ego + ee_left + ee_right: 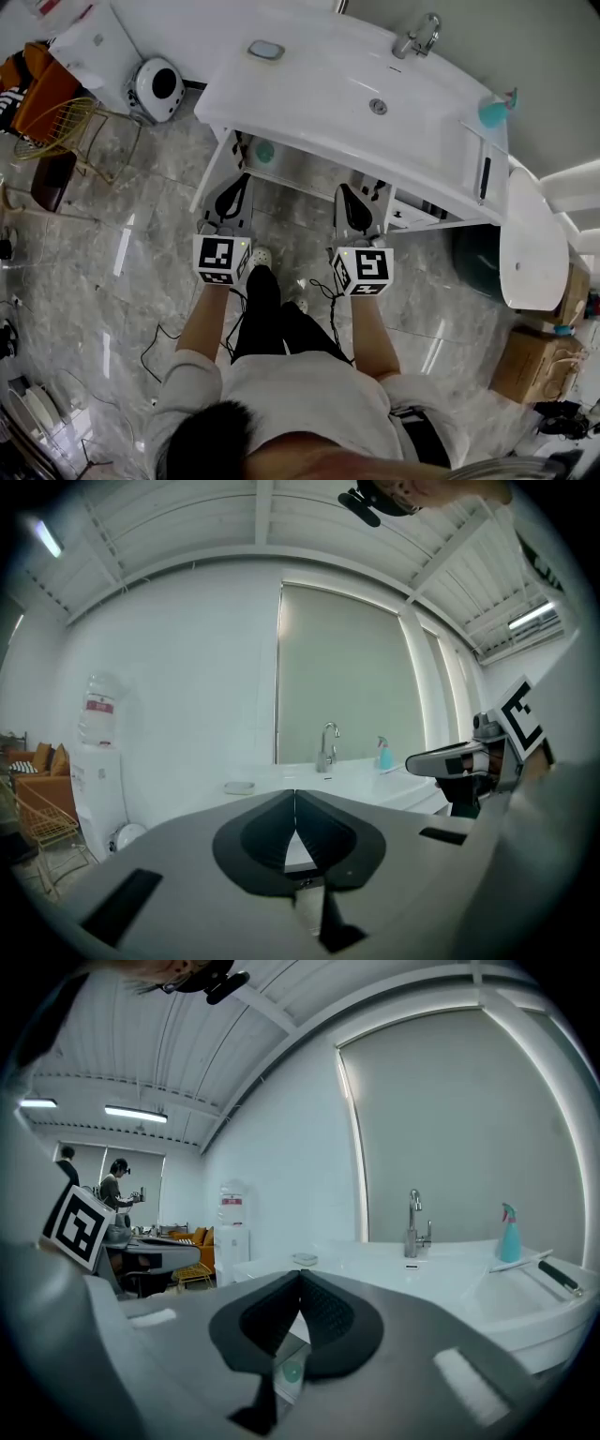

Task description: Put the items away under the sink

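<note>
A white sink counter (309, 89) stands in front of me, with open shelving under it. A teal spray bottle (494, 110) stands at its right end, next to a dark narrow item (485, 173). A small soap dish (266, 50) lies at its back left. On the shelf below sits a round teal thing (265, 152). My left gripper (238, 183) and right gripper (349, 195) hover side by side at the counter's front edge. Both are shut and hold nothing. The bottle (509, 1232) and the dark item (561, 1279) also show in the right gripper view.
The faucet (417, 37) rises at the counter's back. A round white device (157, 89) and a gold wire chair (66, 127) stand at the left. At the right are a dark green bin (478, 258) and a cardboard box (534, 361). Cables trail on the marble floor (150, 347).
</note>
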The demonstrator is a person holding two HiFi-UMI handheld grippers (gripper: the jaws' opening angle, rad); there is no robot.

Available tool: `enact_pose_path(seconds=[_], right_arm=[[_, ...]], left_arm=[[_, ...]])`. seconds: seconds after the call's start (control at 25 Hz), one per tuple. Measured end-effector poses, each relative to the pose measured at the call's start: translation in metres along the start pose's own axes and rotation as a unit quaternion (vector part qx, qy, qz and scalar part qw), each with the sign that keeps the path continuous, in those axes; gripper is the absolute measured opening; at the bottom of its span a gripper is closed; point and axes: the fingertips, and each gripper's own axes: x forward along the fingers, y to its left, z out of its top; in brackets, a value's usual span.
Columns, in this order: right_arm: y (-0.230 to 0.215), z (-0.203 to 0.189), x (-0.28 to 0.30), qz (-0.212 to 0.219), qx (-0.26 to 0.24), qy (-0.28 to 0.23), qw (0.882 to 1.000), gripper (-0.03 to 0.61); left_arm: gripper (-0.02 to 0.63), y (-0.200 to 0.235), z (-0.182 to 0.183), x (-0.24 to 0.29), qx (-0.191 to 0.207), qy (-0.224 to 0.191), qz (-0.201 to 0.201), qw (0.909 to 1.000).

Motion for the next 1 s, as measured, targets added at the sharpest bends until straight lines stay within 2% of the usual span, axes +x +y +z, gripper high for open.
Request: enact_pose_path(seconds=[0.36, 1.0], right_arm=[[-0.005, 0.063, -0.033, -0.014, 0.007, -0.016, 1.000, 0.012], [-0.014, 0.130, -0.060, -0.028, -0.010, -0.059, 0.998, 0.012]], left_arm=[[0.008, -0.014, 0.069, -0.020, 0.000, -0.014, -0.008, 0.9999], [0.008, -0.022, 0.141, -0.043, 0.004, -0.066, -0.005, 0.9978]])
